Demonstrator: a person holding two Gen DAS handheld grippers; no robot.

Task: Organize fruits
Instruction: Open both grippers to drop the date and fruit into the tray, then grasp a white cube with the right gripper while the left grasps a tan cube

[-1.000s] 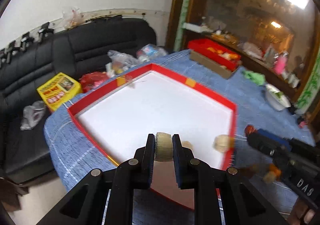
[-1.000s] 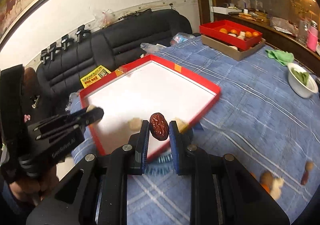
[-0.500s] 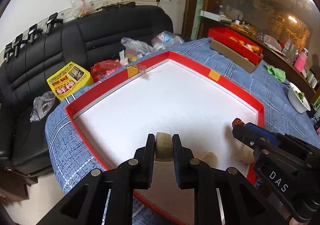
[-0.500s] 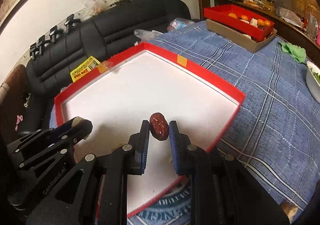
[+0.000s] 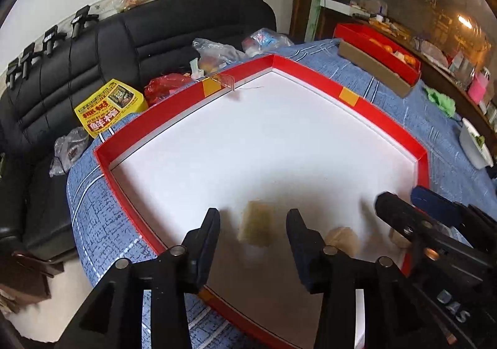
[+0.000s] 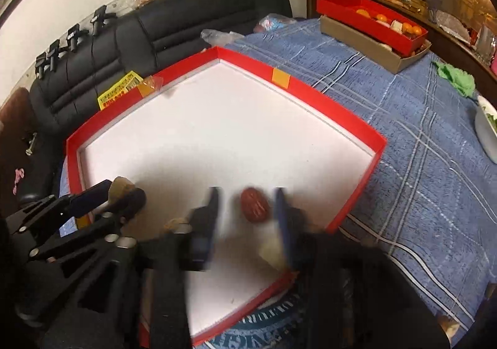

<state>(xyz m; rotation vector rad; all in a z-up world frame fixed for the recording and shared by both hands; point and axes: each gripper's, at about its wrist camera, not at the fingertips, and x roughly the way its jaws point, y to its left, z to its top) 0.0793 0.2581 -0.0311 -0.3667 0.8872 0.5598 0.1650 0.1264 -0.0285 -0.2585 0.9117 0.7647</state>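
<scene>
Both grippers stand over the near end of the red tray (image 5: pixel 376 113), which serves as the reference for all positions. The left gripper (image 5: pixel 253 226) has just opened its jaws; its fingers (image 5: pixel 206 234) stand apart, and the pale tan piece (image 5: pixel 257 226) sits between them over the white tray floor, clear of both pads. The right gripper (image 6: pixel 247 209) has likewise just opened; its fingers (image 6: pixel 208 212) are apart, with the red date (image 6: pixel 254 204) between them inside the tray near its right wall, seemingly released. At least one further pale piece (image 5: pixel 341 237) lies on the tray floor near the front edge. Judged from this, two more fruits are being delivered; most of the tray floor remains bare. Whether loose fruit remains on the blue-clothed surface (image 6: pixel 419 131) cannot be told here. A second red tray (image 6: pixel 369 20) holding oranges stands well beyond the main tray. Both grippers point steeply downward into the tray, side by side.
</scene>
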